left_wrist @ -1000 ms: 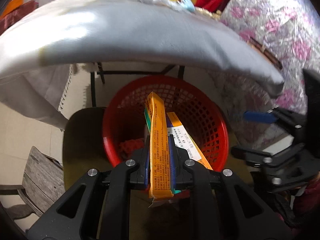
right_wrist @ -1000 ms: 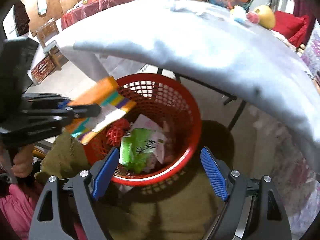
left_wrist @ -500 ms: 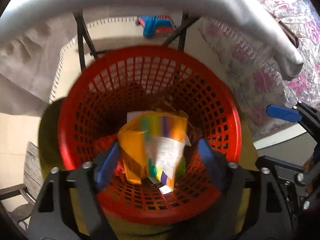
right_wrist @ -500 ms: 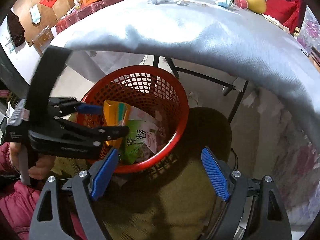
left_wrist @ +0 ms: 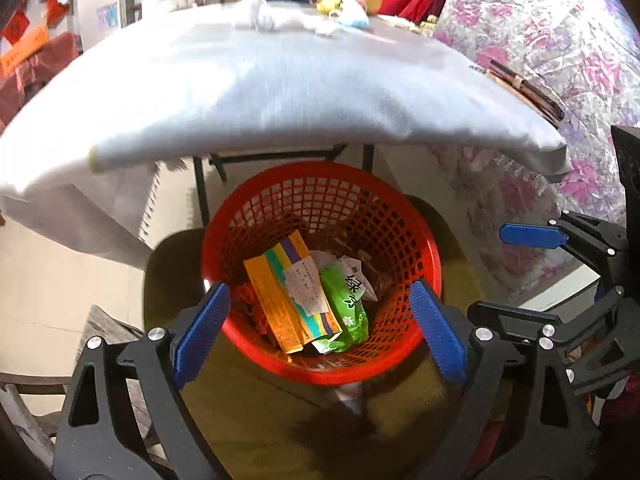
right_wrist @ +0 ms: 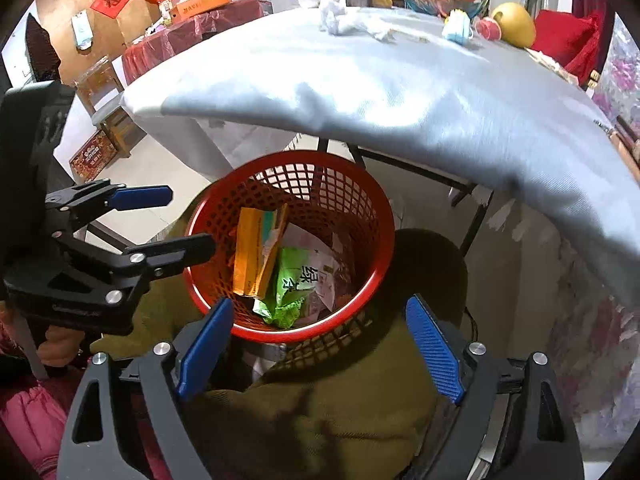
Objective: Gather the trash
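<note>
Now lying slantwise inside red plastic mesh wastebasket (left_wrist: 320,204): flattened orange-and-striped cardboard carton (left_wrist: 290,294), atop green snack wrapper (left_wrist: 347,300). Above the rim, left gripper (left_wrist: 320,330) opening wide, empty; right gripper (right_wrist: 320,344) likewise spread, holding nothing. More crumpled white tissue (right_wrist: 340,20) on cloth-covered table (right_wrist: 400,92), presumably next.

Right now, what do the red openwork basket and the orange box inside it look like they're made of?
The red openwork basket: most likely moulded plastic, given its even grid of holes, smooth rolled rim and slight sheen. The orange box: probably thin printed cardboard with a semi-gloss coat, given its sharp folded edges, flat panels and white stuck-on label.
</note>
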Tool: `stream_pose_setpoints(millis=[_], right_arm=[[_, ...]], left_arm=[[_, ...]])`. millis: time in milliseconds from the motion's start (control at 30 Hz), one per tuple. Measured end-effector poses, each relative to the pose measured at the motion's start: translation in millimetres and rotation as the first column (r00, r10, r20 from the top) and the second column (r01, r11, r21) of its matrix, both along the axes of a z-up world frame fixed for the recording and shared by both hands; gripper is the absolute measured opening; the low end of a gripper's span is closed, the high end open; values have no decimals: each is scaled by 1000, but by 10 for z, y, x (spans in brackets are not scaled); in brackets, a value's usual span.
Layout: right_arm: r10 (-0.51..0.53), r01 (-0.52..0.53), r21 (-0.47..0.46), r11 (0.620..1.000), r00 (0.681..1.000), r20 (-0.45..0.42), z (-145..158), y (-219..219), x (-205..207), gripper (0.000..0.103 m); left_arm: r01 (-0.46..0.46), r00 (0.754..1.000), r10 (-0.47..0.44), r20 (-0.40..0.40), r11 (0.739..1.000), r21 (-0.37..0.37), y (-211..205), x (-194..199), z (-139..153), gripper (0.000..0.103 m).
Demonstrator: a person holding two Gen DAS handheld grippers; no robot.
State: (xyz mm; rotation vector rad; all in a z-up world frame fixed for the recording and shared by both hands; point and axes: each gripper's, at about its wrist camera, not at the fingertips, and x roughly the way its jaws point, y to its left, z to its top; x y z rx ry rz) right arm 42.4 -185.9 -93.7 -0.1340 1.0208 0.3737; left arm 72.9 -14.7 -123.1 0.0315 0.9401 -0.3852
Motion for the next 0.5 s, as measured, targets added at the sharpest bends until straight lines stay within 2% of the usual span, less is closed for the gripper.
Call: stream_pose_setpoints(millis=[500], right_arm=[[-3, 1, 12, 1000, 990, 138, 518, -18, -326, 87]], left_arm=[[-17, 988, 15, 157, 1000, 16, 47, -429, 534, 94]])
